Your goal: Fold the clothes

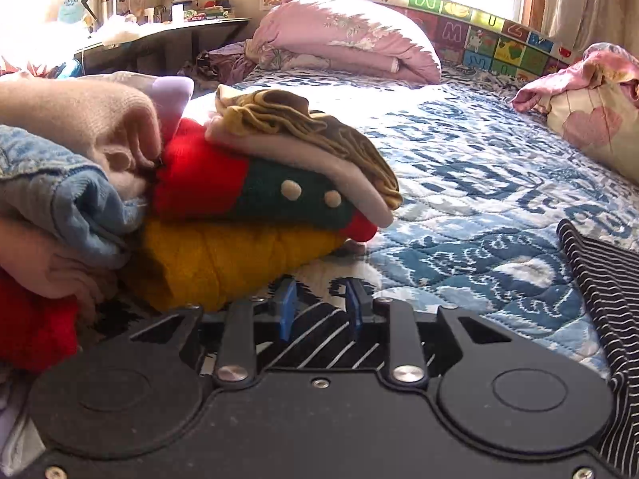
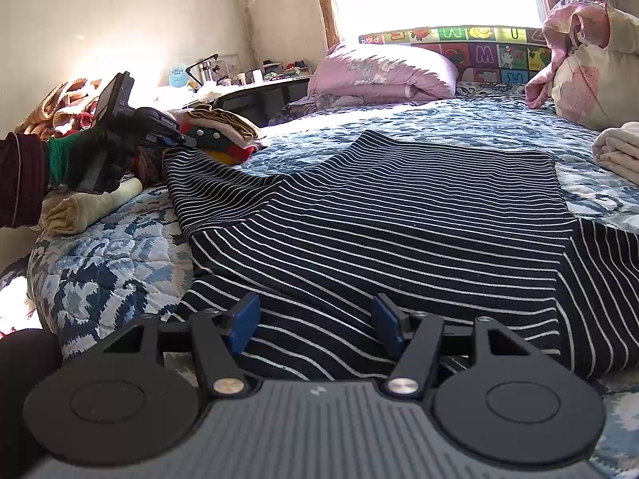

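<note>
the striped shirt [image 2: 399, 215] lies spread flat on the blue quilted bedspread [image 2: 112, 263], dark with thin white lines, and it fills the middle of the bed in the right wrist view. one sleeve of it reaches toward the left, up to the left gripper [image 2: 175, 141], which a gloved hand [image 2: 80, 155] holds low over the sleeve end. in the left wrist view the left gripper [image 1: 321, 309] has striped cloth lying between its blue pads, and the gap there is narrow – but whether the pads really press on the cloth i cannot tell.

the right gripper [image 2: 315, 321] is at the near hem of the shirt, its jaws apart, the fabric running under and between them without being pinched (the pads stand clear at both sides).

just beside the left gripper is a stack of folded clothes [image 1: 255, 183] – yellow at the bottom, red and green with pale dots above, beige and mustard on top. a pink pillow [image 2: 383, 74] lies at the far end of the bed.
</note>
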The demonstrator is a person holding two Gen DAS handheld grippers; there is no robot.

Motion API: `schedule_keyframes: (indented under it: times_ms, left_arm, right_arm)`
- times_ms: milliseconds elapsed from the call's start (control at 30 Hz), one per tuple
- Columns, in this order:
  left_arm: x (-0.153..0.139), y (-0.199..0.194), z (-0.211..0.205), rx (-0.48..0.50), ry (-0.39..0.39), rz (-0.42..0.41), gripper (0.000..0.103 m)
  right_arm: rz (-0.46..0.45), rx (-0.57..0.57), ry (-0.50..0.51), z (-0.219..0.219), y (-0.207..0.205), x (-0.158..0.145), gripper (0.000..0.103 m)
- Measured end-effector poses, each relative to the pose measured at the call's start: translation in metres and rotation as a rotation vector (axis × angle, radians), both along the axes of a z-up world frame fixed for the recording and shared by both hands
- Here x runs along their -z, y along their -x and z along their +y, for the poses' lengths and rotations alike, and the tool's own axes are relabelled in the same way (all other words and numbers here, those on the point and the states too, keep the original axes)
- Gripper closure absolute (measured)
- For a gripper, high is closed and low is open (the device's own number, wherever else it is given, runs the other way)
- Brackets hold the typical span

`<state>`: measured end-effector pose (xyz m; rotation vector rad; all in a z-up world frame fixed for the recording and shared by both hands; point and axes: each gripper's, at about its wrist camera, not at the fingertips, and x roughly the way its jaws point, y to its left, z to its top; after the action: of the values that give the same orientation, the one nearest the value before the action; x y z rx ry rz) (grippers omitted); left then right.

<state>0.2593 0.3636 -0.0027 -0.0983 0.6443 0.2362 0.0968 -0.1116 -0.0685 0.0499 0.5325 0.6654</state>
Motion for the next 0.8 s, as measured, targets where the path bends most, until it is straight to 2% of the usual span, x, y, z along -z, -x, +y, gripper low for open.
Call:
schedule_keyframes:
  times_ms: [100, 133, 167, 300, 367, 400, 433, 467, 500, 533, 600, 633, 667, 733, 800]
  left_arm:
    - [0.003, 0.024, 0.015, -0.104, 0.108, -0.058, 0.069]
    - [0.004, 0.033, 0.021, -0.145, 0.142, -0.073, 0.063]
    - [0.006, 0.042, 0.026, -0.177, 0.191, -0.085, 0.061]
    - [0.030, 0.078, 0.048, -0.278, 0.543, -0.137, 0.057]
    - [0.043, 0.083, 0.050, -0.313, 0.624, -0.138, 0.057]
    - [0.047, 0.082, 0.048, -0.315, 0.640, -0.143, 0.057]
    - [0.048, 0.080, 0.046, -0.311, 0.641, -0.150, 0.059]
    - [0.048, 0.077, 0.044, -0.303, 0.628, -0.154, 0.073]
    - [0.045, 0.072, 0.038, -0.290, 0.573, -0.143, 0.096]
    - [0.037, 0.071, 0.032, -0.274, 0.489, -0.145, 0.102]
    - [0.017, 0.077, 0.021, -0.229, 0.320, -0.222, 0.102]
    - [0.013, 0.077, 0.017, -0.219, 0.257, -0.225, 0.100]
    - [0.017, 0.071, 0.018, -0.226, 0.227, -0.171, 0.096]
    - [0.035, 0.055, 0.020, -0.217, 0.190, -0.006, 0.090]
    - [0.032, 0.057, 0.017, -0.229, 0.116, -0.008, 0.076]
  right_arm:
    - [0.001, -0.001, 0.001, 0.001, 0.000, 0.000, 0.040]
    - [0.001, -0.001, 0.002, 0.002, 0.000, -0.001, 0.040]
    - [0.000, -0.002, 0.002, 0.002, 0.000, -0.001, 0.040]
    - [0.001, -0.003, 0.001, 0.002, 0.001, 0.000, 0.039]
    - [-0.001, -0.003, 0.003, 0.002, 0.002, 0.000, 0.039]
    - [-0.002, -0.003, 0.003, 0.002, 0.002, -0.001, 0.039]
    - [-0.002, -0.002, 0.003, 0.001, 0.002, -0.001, 0.039]
    - [-0.003, -0.001, 0.003, 0.001, 0.002, -0.001, 0.039]
    - [-0.004, -0.001, 0.004, 0.001, 0.002, -0.001, 0.039]
    - [-0.003, -0.001, 0.007, 0.002, 0.002, 0.000, 0.039]
    - [-0.003, -0.001, 0.013, 0.003, 0.002, -0.001, 0.039]
    - [-0.001, -0.001, 0.015, 0.003, 0.001, -0.001, 0.039]
    - [0.002, -0.002, 0.018, 0.003, 0.001, -0.001, 0.039]
    - [0.004, -0.003, 0.022, 0.004, 0.000, 0.000, 0.038]
    - [0.006, -0.006, 0.020, 0.003, 0.000, 0.000, 0.038]
